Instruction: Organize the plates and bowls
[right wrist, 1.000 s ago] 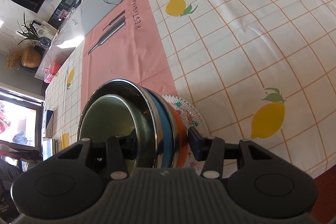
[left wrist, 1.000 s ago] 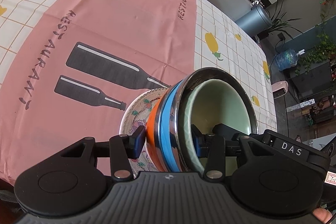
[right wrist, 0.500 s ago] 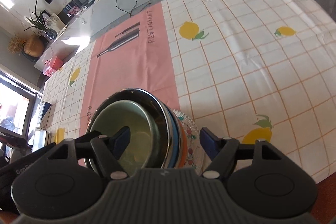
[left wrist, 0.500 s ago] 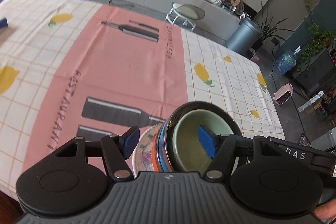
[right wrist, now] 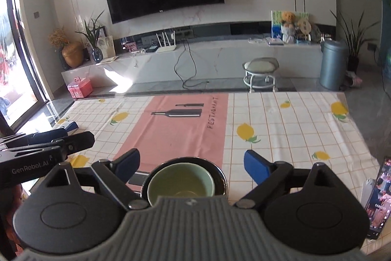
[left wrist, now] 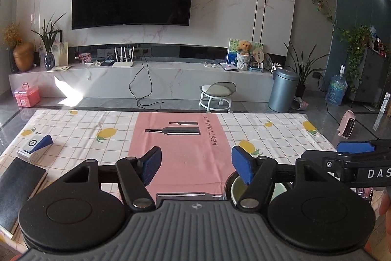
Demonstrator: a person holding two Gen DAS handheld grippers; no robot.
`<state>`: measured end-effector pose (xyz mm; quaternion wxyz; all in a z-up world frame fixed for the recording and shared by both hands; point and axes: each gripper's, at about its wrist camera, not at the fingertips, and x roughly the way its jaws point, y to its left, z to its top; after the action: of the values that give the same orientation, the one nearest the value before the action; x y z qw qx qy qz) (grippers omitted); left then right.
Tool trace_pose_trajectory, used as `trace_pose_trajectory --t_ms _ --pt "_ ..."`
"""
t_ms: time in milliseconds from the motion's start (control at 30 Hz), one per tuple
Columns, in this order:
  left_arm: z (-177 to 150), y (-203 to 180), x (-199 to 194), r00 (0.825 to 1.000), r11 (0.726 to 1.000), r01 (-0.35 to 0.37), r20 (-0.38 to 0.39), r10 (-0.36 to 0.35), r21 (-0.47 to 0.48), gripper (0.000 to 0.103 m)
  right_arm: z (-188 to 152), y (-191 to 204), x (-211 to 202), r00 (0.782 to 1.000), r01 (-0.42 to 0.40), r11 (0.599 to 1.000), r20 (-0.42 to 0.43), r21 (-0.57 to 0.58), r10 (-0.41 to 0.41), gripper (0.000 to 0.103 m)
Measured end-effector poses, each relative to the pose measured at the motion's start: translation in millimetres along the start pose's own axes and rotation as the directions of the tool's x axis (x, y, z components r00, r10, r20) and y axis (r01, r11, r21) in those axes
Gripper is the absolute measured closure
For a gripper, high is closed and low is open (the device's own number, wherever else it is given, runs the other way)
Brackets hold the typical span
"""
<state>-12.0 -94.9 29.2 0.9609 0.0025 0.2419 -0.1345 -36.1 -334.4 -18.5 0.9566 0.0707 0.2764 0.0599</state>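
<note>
A stack of bowls stands on the table near its front edge. A pale green bowl [right wrist: 181, 181] sits inside a dark steel-rimmed bowl [right wrist: 221, 178]; the lower bowls and plate are hidden. In the left wrist view the green bowl [left wrist: 235, 188] peeks out behind the right finger. My left gripper [left wrist: 196, 168] is open and empty, raised to the left of the stack. My right gripper [right wrist: 191, 163] is open and empty, held above the stack. Each gripper shows in the other's view: the right one [left wrist: 356, 151], the left one [right wrist: 48, 141].
The table carries a lemon-check cloth [right wrist: 281, 129] with a pink runner [left wrist: 185, 146]. A black notebook [left wrist: 17, 190] and a small blue-white box [left wrist: 34, 146] lie at the left. A phone [right wrist: 378, 195] lies at the right edge. A stool [left wrist: 217, 94] stands beyond the table.
Both grippers let go of the bowl stack, opened wide and lifted back and up. The views tilted from the table up to the room. The stack now stands upright.
</note>
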Motion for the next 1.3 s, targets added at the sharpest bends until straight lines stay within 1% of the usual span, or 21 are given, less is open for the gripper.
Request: trace_pose_trajectory --t_ms 100,167,233,367,467,567,667,867,1000,1167,1300 --pt "-6.1 3.6 -9.6 0.999 0.999 -0.032 0.022 0.032 0.001 0.026 -9.7 13.3 -13.4 0.999 0.005 0.999 0.032 -0.038 -0.004 0.01" --pt "-11.9 5.6 -15.1 0.998 0.998 -0.061 0.022 0.061 0.002 0.026 -19.6 23.6 -21.5 0.999 0.013 0.998 0.05 -0.063 -0.01 0.009" --pt "-17.1 6.4 -19.7 0.996 0.997 -0.082 0.023 0.082 0.008 0.02 -27.3 31.8 -27.1 0.998 0.024 0.996 0.059 -0.081 -0.019 0.009" --pt "-32.4 4.8 -29.6 0.988 0.987 -0.15 0.033 0.148 0.065 0.018 -44.8 43.5 -38.3 0.996 0.043 0.997 0.077 -0.069 -0.037 0.005" --pt "-44.3 3.1 -34.5 0.984 0.981 -0.175 0.032 0.173 0.083 0.017 -57.9 49.3 -40.6 0.995 0.06 0.997 0.084 -0.056 -0.056 0.003" --pt "-54.8 2.2 -30.6 0.984 0.981 -0.176 -0.011 0.177 0.086 0.016 -72.0 54.6 -38.6 0.993 0.089 0.994 0.084 -0.066 -0.084 0.003" --pt "-67.4 5.8 -22.6 0.981 0.981 -0.176 -0.067 0.181 0.077 0.016 -85.0 57.1 -33.3 0.993 0.109 0.992 0.06 -0.057 -0.106 0.003" --pt "-84.2 9.7 -7.8 0.97 0.982 -0.178 -0.158 0.187 0.068 0.016 -98.6 59.4 -20.2 0.99 0.142 0.987 0.023 -0.069 -0.141 0.003" --pt "-91.1 10.1 -2.2 0.962 0.978 -0.188 -0.182 0.202 0.091 0.015 -105.0 60.8 -9.6 0.989 0.145 0.985 -0.012 -0.088 -0.147 0.003" --pt "-99.0 15.3 6.4 0.947 0.978 -0.194 -0.244 0.208 0.079 0.016 -112.4 59.3 2.2 0.987 0.143 0.986 -0.063 -0.088 -0.149 0.003" --pt "-100.4 14.1 6.9 0.944 0.977 -0.193 -0.252 0.21 0.09 0.015 -114.4 58.5 7.0 0.986 0.14 0.987 -0.086 -0.078 -0.146 0.003"
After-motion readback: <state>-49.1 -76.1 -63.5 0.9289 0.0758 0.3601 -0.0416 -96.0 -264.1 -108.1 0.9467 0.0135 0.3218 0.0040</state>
